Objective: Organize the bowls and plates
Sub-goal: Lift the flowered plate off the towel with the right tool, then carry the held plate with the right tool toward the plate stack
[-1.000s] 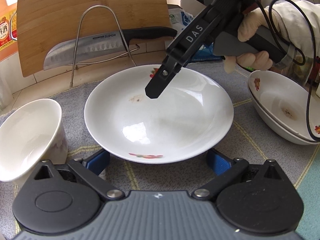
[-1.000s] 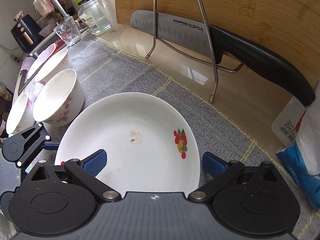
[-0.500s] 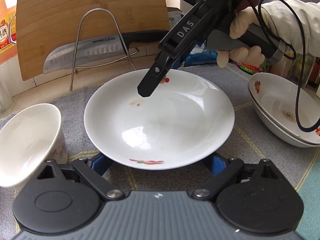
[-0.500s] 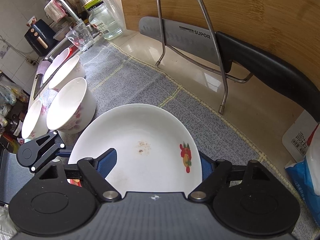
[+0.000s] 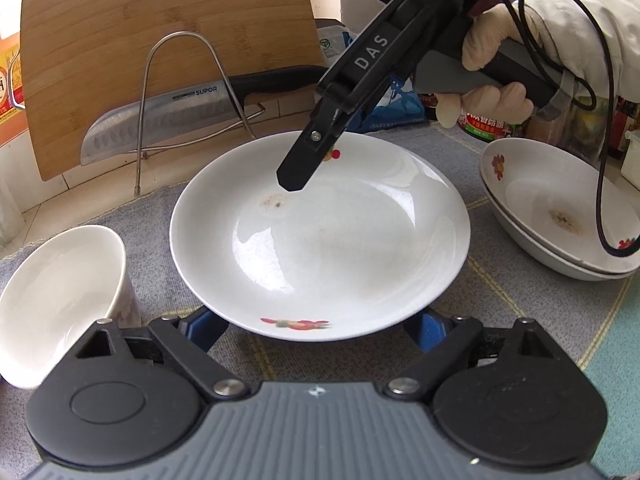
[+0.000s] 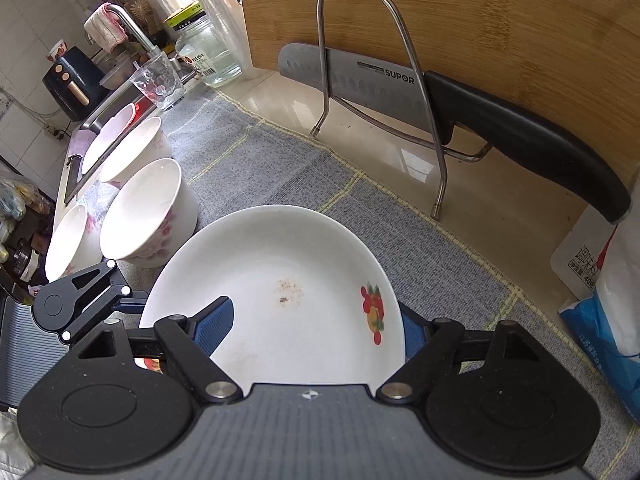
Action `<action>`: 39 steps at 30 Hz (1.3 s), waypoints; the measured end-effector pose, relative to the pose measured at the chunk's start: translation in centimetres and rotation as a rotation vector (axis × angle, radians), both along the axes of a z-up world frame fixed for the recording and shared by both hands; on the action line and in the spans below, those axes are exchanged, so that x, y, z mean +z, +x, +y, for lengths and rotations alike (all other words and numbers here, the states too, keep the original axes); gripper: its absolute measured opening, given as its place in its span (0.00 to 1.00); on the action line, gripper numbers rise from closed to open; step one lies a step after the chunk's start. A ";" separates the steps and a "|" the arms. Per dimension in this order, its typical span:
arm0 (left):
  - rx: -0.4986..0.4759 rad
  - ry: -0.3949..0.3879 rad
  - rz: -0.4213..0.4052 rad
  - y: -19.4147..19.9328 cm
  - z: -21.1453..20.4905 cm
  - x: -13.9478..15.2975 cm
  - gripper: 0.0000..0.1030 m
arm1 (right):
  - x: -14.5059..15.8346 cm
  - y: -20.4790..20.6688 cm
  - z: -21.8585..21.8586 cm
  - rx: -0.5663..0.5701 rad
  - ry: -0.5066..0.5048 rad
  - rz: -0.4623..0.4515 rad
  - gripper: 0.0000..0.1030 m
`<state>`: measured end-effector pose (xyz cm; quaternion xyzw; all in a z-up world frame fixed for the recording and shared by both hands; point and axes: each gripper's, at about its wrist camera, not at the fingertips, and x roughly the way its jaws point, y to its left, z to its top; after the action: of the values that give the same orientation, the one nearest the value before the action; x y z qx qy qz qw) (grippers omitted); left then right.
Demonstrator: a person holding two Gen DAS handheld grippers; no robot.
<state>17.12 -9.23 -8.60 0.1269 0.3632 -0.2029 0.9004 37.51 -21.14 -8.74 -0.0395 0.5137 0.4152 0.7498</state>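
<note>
A white plate (image 5: 320, 248) with fruit prints is tilted over the grey mat, its far side raised. My right gripper (image 6: 312, 328) is shut on the plate's (image 6: 288, 272) far rim, one blue pad (image 6: 212, 324) inside the dish and the other outside the rim. In the left wrist view its black finger (image 5: 304, 160) reaches down into the plate. My left gripper (image 5: 312, 326) is closing under the near rim, which hides its fingertips; I see no pad pressing. A tall white bowl (image 5: 60, 296) stands to the left. Two stacked shallow bowls (image 5: 560, 216) sit to the right.
A knife (image 5: 168, 120) rests in a wire rack (image 5: 180, 92) against a bamboo board (image 5: 160, 40) behind the plate. More white bowls (image 6: 132, 148) line the mat toward the sink, near a glass (image 6: 160, 80). Bags (image 6: 600, 300) and jars stand at the right.
The right jaws narrowed onto the plate's far rim. The plate tipped up and its near edge now covers the left fingertips. The left jaws came inward.
</note>
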 end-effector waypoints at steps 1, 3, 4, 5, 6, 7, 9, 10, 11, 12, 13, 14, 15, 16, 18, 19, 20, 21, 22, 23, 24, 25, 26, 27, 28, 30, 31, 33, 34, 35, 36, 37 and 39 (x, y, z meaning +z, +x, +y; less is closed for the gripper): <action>-0.004 0.001 0.000 -0.1 0.0 0.2 0.90 | 0.2 -0.3 -0.1 -0.002 -0.001 -0.004 0.85; -0.013 -0.004 0.000 -0.5 0.1 0.7 0.90 | 0.6 -0.8 -0.3 -0.013 0.004 -0.007 0.86; -0.018 -0.006 0.002 -0.7 0.1 0.9 0.90 | 0.8 -1.0 -0.4 -0.019 0.007 -0.008 0.86; -0.025 -0.006 0.001 -0.9 0.1 1.2 0.90 | 1.0 -1.3 -0.5 -0.023 0.009 -0.010 0.86; -0.031 -0.006 -0.001 -1.1 0.1 1.4 0.90 | 1.2 -1.7 -0.6 -0.028 0.012 -0.013 0.86; -0.039 -0.003 -0.003 -1.4 0.0 1.7 0.90 | 1.5 -2.0 -0.7 -0.033 0.012 -0.017 0.86; -0.055 -0.001 -0.006 -1.8 0.0 2.2 0.90 | 1.9 -2.8 -1.0 -0.044 0.015 -0.022 0.86; -0.064 0.000 -0.005 -2.0 -0.1 2.5 0.90 | 2.1 -3.1 -1.2 -0.052 0.017 -0.025 0.86; -0.073 0.000 -0.004 -2.3 -0.2 2.7 0.90 | 2.4 -3.6 -1.4 -0.060 0.020 -0.028 0.86; -0.083 -0.001 -0.006 -2.5 -0.2 3.0 0.90 | 2.6 -4.0 -1.6 -0.067 0.020 -0.031 0.86; -0.090 -0.001 -0.008 -2.7 -0.3 3.2 0.90 | 2.7 -4.4 -1.8 -0.074 0.021 -0.034 0.86; -0.103 0.001 -0.011 -3.0 -0.4 3.4 0.90 | 3.0 -5.0 -2.1 -0.085 0.024 -0.038 0.86; -0.114 0.002 -0.012 -3.3 -0.5 3.7 0.90 | 3.1 -5.4 -2.3 -0.091 0.023 -0.040 0.86; -0.124 0.002 -0.014 -3.5 -0.6 3.8 0.90 | 3.3 -5.9 -2.6 -0.103 0.022 -0.045 0.86; -0.146 0.000 -0.015 -3.9 -0.8 4.1 0.90 | 3.7 -6.9 -3.3 -0.123 0.025 -0.052 0.86; -0.155 -0.003 -0.016 -4.1 -0.9 4.2 0.90 | 3.8 -7.4 -3.6 -0.132 0.025 -0.055 0.86; -0.168 -0.008 -0.017 -4.3 -1.1 4.3 0.90 | 3.9 -7.9 -3.9 -0.144 0.025 -0.059 0.86; -0.178 -0.009 -0.016 -4.5 -1.4 4.4 0.90 | 4.0 -8.3 -4.2 -0.153 0.025 -0.061 0.86; -0.188 -0.011 -0.015 -4.7 -1.5 4.4 0.90 | 4.1 -8.8 -4.6 -0.165 0.023 -0.063 0.86; -0.200 -0.014 -0.014 -4.9 -1.8 4.5 0.90 | 4.2 -9.3 -4.9 -0.178 0.021 -0.066 0.86; -0.213 -0.016 -0.015 -5.1 -1.9 4.6 0.90 | 4.2 -9.7 -5.2 -0.188 0.020 -0.068 0.86; -0.225 -0.017 -0.016 -5.2 -2.1 4.6 0.90 | 4.3 -10.2 -5.6 -0.202 0.017 -0.070 0.86; -0.241 -0.017 -0.017 -5.4 -2.4 4.6 0.90 | 4.3 -10.7 -6.1 -0.215 0.017 -0.071 0.86; -0.255 -0.016 -0.017 -5.5 -2.7 4.7 0.90 | 4.4 -11.1 -6.5 -0.230 0.018 -0.072 0.86; -0.268 -0.016 -0.017 -5.6 -2.9 4.7 0.90 | 4.4 -11.6 -6.9 -0.244 0.018 -0.073 0.86; -0.297 -0.017 -0.015 -5.9 -3.6 4.7 0.90 | 4.4 -12.4 -7.8 -0.273 0.016 -0.076 0.86; -0.310 -0.019 -0.012 -5.9 -3.9 4.7 0.90 | 4.4 -12.9 -8.3 -0.287 0.015 -0.076 0.86; -0.337 -0.025 -0.003 -6.0 -4.6 4.6 0.90 | 4.3 -13.7 -9.2 -0.318 0.016 -0.075 0.86; -0.349 -0.026 0.001 -6.1 -4.8 4.6 0.90 | 4.3 -14.1 -9.7 -0.332 0.015 -0.074 0.86; -0.363 -0.027 0.004 -6.1 -5.2 4.5 0.90 | 4.3 -14.4 -10.1 -0.344 0.015 -0.073 0.86; -0.375 -0.027 0.006 -6.2 -5.6 4.4 0.90 | 4.2 -14.7 -10.5 -0.357 0.014 -0.071 0.86; -0.386 -0.027 0.008 -6.2 -5.9 4.4 0.90 | 4.1 -15.1 -11.1 -0.372 0.014 -0.070 0.86; -0.408 -0.028 0.011 -6.2 -6.5 4.2 0.90 | 3.9 -15.6 -11.7 -0.395 0.009 -0.068 0.86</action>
<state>10.91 -15.76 -4.37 0.1844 0.3323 -0.3868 0.8402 21.89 -32.86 -4.86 0.0514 0.4842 0.2609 0.8336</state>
